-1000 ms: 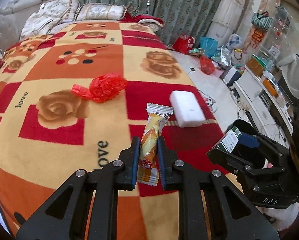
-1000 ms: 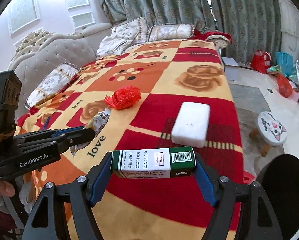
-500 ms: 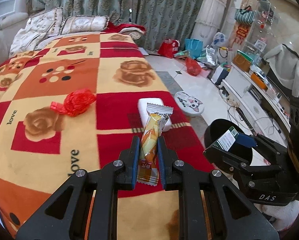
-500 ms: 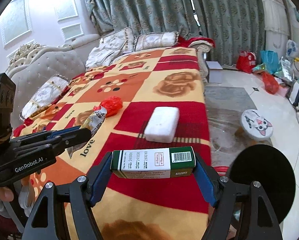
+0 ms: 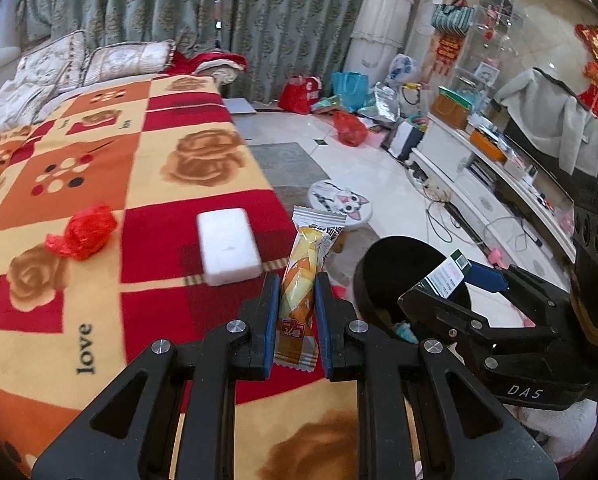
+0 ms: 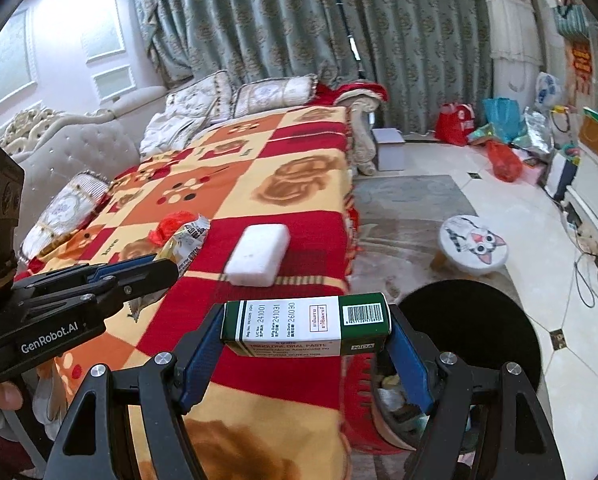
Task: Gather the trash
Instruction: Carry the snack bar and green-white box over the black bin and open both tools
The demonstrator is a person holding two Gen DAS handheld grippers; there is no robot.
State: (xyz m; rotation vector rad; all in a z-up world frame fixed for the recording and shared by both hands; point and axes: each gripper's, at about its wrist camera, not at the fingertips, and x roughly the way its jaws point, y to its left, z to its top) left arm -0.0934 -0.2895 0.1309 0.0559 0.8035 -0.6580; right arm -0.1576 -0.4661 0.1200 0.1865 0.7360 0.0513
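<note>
In the left wrist view, the left gripper (image 5: 297, 320) is seen clamped narrow on a yellow-and-orange snack wrapper (image 5: 305, 276), which is held upright between the blue pads with its crimped top standing free above them. Just to the right and lower, the black trash bin (image 5: 379, 276) stands on the floor beside the blanket-covered sofa (image 5: 99, 344), and the right gripper (image 5: 455, 280) is seen over its mouth with a boxed item. On the blanket a crumpled red plastic bag (image 5: 84, 231) and a white foam block (image 5: 228, 246) are left lying well apart from each other. In the right wrist view, the right gripper (image 6: 305, 330) is set wide across the ends of a green-and-white paste box (image 6: 306, 322), which is held level; the bin (image 6: 479, 320) lies below and to the right, partly hidden by the box. The left gripper (image 6: 151, 270) is seen at the left with the wrapper (image 6: 187, 240) protruding. The step in hand is judged to be the carry to the bin. It would be done well if each item were brought fully over the dark opening before its jaws are parted, with the box kept clear of the rim, and if the two grippers were kept from colliding above the mouth.
</note>
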